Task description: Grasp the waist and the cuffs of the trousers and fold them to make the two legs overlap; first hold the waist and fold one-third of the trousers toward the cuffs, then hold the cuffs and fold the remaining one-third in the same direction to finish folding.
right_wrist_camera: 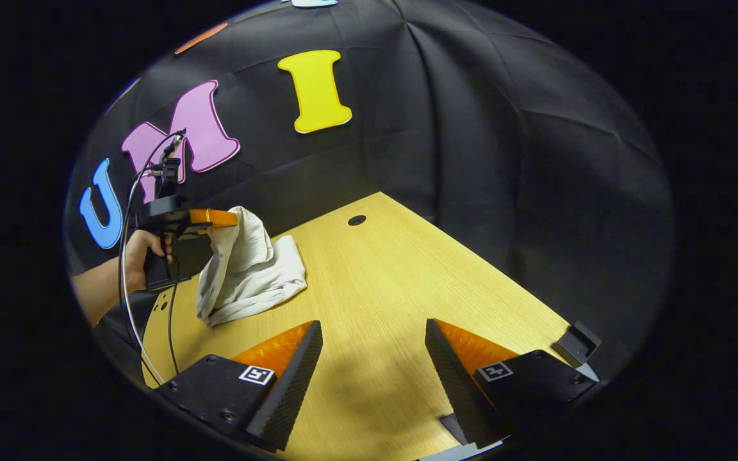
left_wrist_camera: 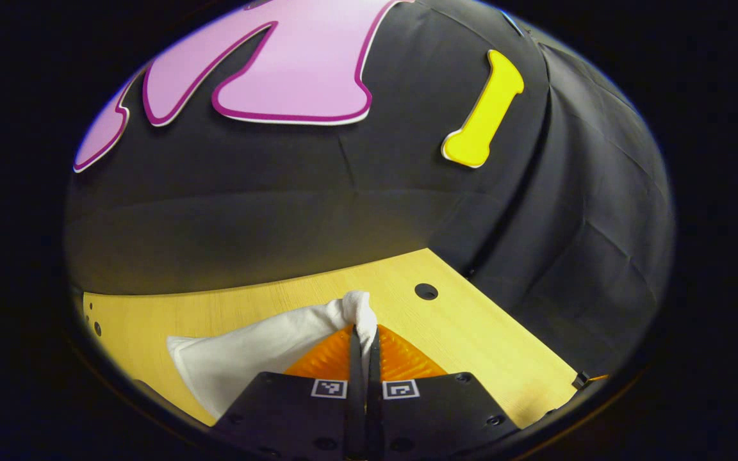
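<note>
Trousers (right_wrist_camera: 250, 269) on table (right_wrist_camera: 394, 275), left of right gripper (right_wrist_camera: 372, 358).

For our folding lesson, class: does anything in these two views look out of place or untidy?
Yes. The white trousers hang bunched from the left gripper, shut on a fold of cloth, their lower part heaped on the wooden table rather than flat. The right gripper is open, holding nothing.

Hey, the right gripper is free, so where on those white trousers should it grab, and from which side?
Probably the loose end of the trousers lying on the table, coming in low from the open table side. The left gripper already pinches one bunched end and lifts it, so the cloth drapes down to a flatter heap. The right gripper is open; which end is waist or cuffs can't be told.
</note>
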